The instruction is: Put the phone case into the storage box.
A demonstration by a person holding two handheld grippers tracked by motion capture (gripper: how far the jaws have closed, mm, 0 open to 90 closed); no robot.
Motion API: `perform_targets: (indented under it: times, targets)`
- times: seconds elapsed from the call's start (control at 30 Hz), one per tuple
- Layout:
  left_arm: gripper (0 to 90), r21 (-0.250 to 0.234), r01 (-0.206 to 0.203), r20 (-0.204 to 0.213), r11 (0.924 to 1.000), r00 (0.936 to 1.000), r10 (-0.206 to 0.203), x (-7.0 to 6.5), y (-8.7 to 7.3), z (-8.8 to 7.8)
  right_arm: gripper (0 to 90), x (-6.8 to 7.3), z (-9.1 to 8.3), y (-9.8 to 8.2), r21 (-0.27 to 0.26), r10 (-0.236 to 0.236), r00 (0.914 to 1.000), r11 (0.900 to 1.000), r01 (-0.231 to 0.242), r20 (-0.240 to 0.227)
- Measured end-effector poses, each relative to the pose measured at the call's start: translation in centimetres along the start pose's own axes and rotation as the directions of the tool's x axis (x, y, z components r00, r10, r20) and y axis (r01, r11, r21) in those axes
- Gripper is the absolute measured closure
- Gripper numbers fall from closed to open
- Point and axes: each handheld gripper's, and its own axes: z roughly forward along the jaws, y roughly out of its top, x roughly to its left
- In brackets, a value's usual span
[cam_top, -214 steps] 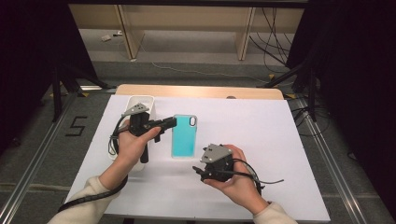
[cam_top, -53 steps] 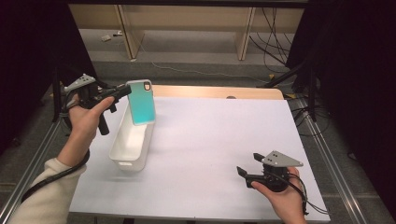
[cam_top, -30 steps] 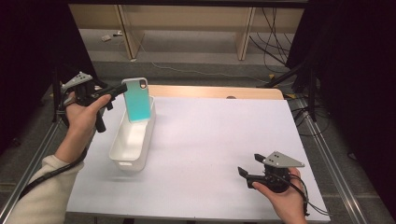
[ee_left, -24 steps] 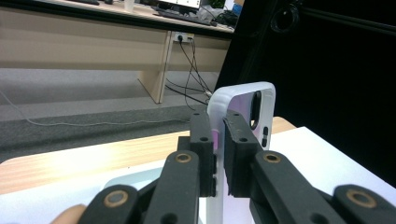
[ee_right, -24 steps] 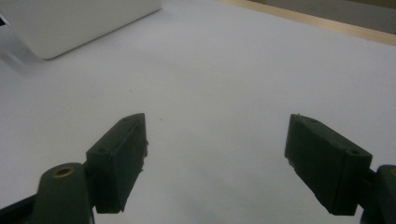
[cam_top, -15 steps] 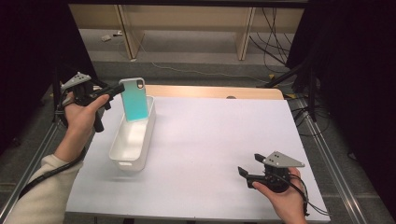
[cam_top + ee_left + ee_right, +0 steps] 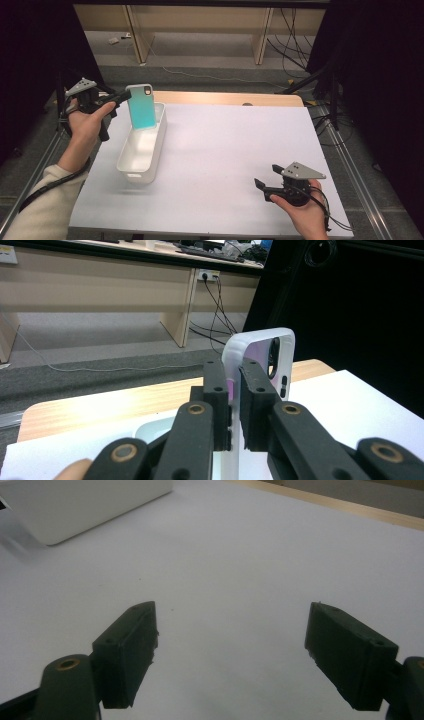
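- Left claw (image 7: pixel 122 95): seen from the high view at about 10 o'clock of the worktop, held above the surface by the person's left hand (image 7: pixel 85 125). Its jaws are closed tight on the edge of the phone case (image 7: pixel 141 106).
- Phone case: a teal face with a white rim, held upright and slightly tilted. It hangs above the far end of the white bin (image 7: pixel 142 150), with its lower edge near the bin's far rim; whether the two touch cannot be told.
- Left gripper view: the two black pads (image 7: pixel 218 390) pinch the white side wall of the phone case (image 7: pixel 260 345). The camera cut-out lies at the top of the case, toward 1 o'clock of the jaws.
- White bin: a long, open container lying along the left side of the worktop (image 7: pixel 225 145), running from about 10 o'clock toward 8 o'clock.
- Right claw (image 7: pixel 260 185): held by the person's right hand (image 7: pixel 302 215) at about 5 o'clock of the worktop, well apart from the bin and case, pointing toward 9 o'clock.
- Right gripper view: the jaws stand wide apart with nothing between them, above the bare white worktop (image 7: pixel 235 565). A corner of the white bin (image 7: pixel 80 505) lies at about 11 o'clock.
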Motion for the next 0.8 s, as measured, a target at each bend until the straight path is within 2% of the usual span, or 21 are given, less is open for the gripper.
perform_targets:
  times: [0.23, 0.33, 0.43, 0.6, 0.7, 0.73, 0.8]
  targets:
    - [83.0, 0.004, -0.002, -0.003, 1.0, 1.0, 0.002, 0.31, 0.01, 0.12, 22.3, -0.02, 0.04, 0.0, -0.006, 0.002, 1.0, 1.0, -0.002, 0.003]
    - [83.0, -0.001, -0.014, 0.009, 0.9999, 0.9999, 0.014, 0.43, 0.02, 0.23, 22.2, 0.02, 0.06, -0.03, -0.013, 0.001, 1.0, 1.0, -0.001, 0.003]
    - [83.0, 0.002, -0.015, 0.008, 0.9999, 0.9999, 0.015, 0.49, 0.11, 0.39, 22.2, -0.04, 0.05, -0.02, -0.022, -0.012, 0.9999, 1.0, 0.012, 0.012]
    - [83.0, 0.003, -0.022, 0.007, 0.9998, 0.9997, 0.022, 0.55, 0.25, 0.65, 22.2, -0.15, 0.04, -0.02, -0.018, -0.008, 0.9999, 1.0, 0.008, 0.009]
    - [83.0, 0.001, -0.021, 0.006, 0.9998, 0.9998, 0.021, 0.54, 0.36, 0.84, 22.2, -0.12, 0.13, -0.04, -0.024, 0.012, 0.9999, 1.0, -0.013, -0.004]
    - [83.0, -0.004, -0.023, 0.004, 0.9997, 0.9997, 0.023, 0.53, 0.39, 0.86, 22.2, -0.21, 0.03, -0.02, -0.024, -0.001, 0.9999, 1.0, 0.001, 0.012]
    - [83.0, -0.002, -0.026, 0.002, 0.9997, 0.9997, 0.026, 0.5, 0.51, 0.89, 22.2, -0.18, -0.05, -0.01, -0.024, 0.012, 0.9999, 1.0, -0.012, 0.008]
